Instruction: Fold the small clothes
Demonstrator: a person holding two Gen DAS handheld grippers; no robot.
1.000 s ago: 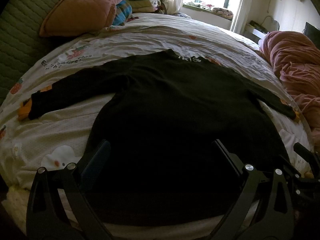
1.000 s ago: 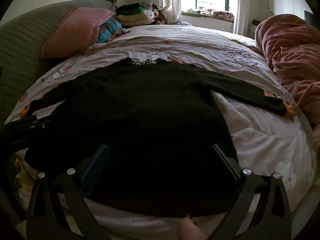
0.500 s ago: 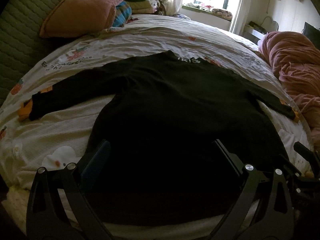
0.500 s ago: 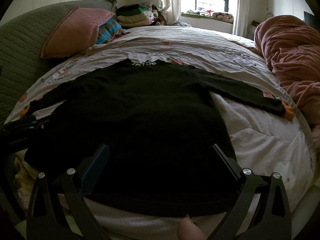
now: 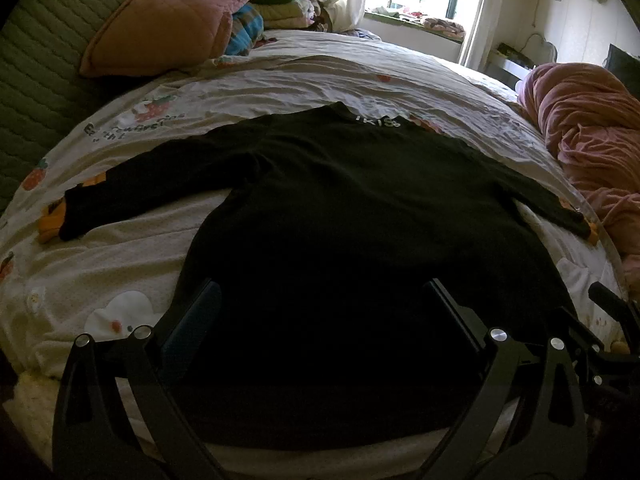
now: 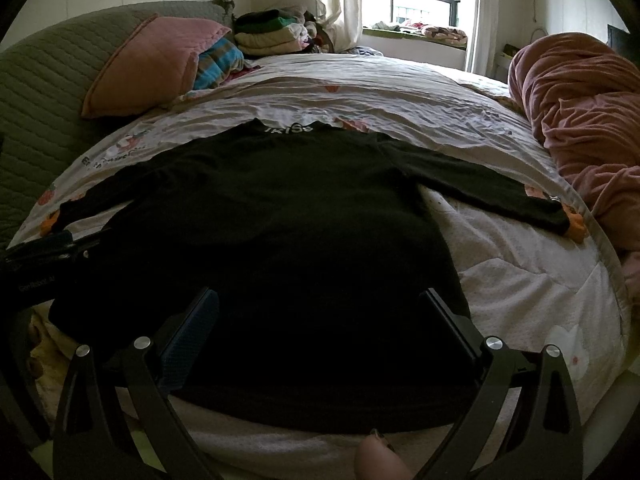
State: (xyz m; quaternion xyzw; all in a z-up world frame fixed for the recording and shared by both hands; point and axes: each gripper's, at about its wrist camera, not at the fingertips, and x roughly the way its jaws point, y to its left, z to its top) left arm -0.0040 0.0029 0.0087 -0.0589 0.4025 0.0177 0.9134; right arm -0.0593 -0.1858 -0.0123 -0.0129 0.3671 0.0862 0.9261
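A black long-sleeved top [image 5: 340, 220] [image 6: 280, 216] lies flat on the bed, collar away from me, both sleeves spread out sideways with orange cuffs. White lettering marks the collar [image 5: 378, 122]. My left gripper [image 5: 320, 308] hovers open over the hem's left half, nothing between its fingers. My right gripper [image 6: 320, 312] hovers open over the hem's right half, also empty. The right gripper's body [image 5: 612, 320] shows at the right edge of the left wrist view. The left gripper's body [image 6: 44, 252] shows at the left edge of the right wrist view.
The bed [image 5: 280, 80] has a white cartoon-print cover. A pink pillow [image 5: 160, 24] leans on a green quilted headboard [image 5: 36, 60] at the back left. Folded clothes [image 6: 272, 32] are stacked beyond it. A pink bundled blanket [image 6: 580, 120] fills the right side. A fingertip [image 6: 378, 460] shows at the bottom.
Both views have shifted only slightly, with the top a little lower in frame. Both grippers stay open and the top lies as before.
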